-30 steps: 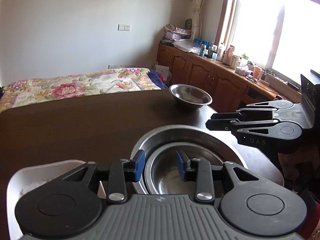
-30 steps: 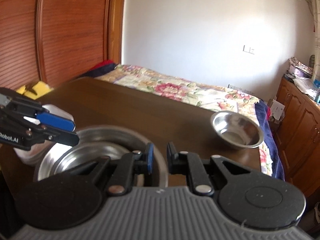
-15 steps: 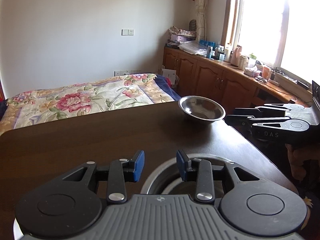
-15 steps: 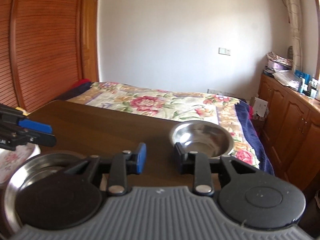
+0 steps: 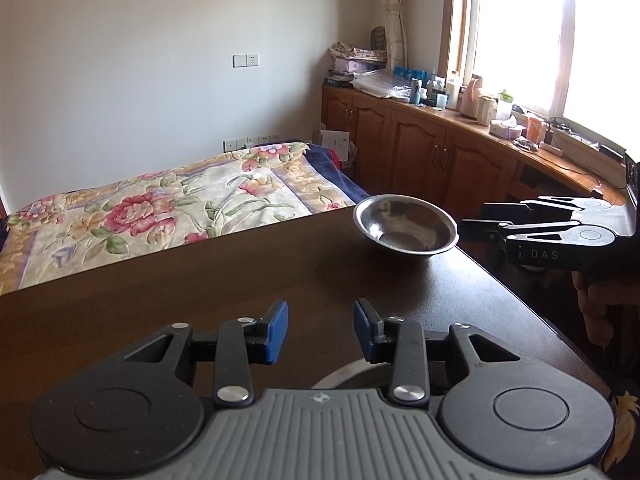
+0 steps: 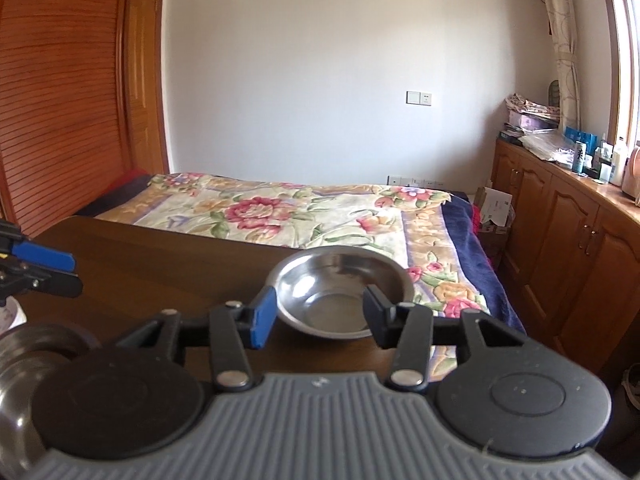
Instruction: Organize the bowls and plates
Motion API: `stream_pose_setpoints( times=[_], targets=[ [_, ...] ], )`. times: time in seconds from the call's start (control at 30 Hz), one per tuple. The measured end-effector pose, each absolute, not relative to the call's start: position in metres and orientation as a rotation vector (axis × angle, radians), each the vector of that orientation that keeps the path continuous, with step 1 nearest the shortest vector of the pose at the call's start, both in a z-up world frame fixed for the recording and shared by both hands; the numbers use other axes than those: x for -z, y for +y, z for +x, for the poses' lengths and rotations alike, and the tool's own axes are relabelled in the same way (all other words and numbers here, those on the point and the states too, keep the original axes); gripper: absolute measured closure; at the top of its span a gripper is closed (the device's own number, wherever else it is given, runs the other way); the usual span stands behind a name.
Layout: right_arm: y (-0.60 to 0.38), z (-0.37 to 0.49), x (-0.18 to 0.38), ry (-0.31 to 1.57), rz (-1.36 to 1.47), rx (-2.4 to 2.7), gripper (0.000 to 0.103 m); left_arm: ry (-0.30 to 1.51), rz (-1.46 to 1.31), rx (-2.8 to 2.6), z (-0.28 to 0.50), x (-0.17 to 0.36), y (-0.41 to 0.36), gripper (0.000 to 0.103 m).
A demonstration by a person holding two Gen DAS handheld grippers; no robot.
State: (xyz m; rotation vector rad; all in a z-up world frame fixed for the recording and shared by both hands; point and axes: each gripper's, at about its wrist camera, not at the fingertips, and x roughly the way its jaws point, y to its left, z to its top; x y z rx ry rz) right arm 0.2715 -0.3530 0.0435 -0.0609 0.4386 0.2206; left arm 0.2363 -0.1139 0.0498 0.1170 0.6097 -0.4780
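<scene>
Moved off the stacked bowls (image 6: 24, 364), now nearing the lone steel bowl (image 6: 340, 292) ahead on the tabletop (image 5: 200, 280). Right hand-held gripper (image 6: 320, 312) spread wide, empty; left hand-held gripper (image 5: 320, 332) likewise released. Probably light, stiff, slippery: best pinched across the thin rim.

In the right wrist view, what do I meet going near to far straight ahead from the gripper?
Right gripper, open → steel bowl on the dark table → floral bedspread → white wall.

Bowl (image 6: 340, 296): steel, upright, empty, alone near the table's far right corner; it sits just past your right tongs' spread tips, framed between them.
Stack (image 6: 24, 364): steel bowls, nested, low at your right tongs' left, mostly hidden.
</scene>
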Motion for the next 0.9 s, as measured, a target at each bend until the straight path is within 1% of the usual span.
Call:
stream_pose_setpoints(
  times=[0.2,0.6,0.9],
  targets=[
    [-0.361,0.287,-0.039,0.443,-0.052,-0.200,0.051,0.609,0.131,0.484,0.249,-0.053,-0.125,0.063],
    [-0.383,0.319,-0.021,0.477,-0.032,-0.135,0.051,0.615,0.174,0.490,0.277,-0.049,-0.149,0.062],
    [-0.399,0.333,-0.007,0.523,0.039,-0.113,0.051,0.649,0.170,0.521,0.311,-0.042,-0.171,0.062]
  ],
)
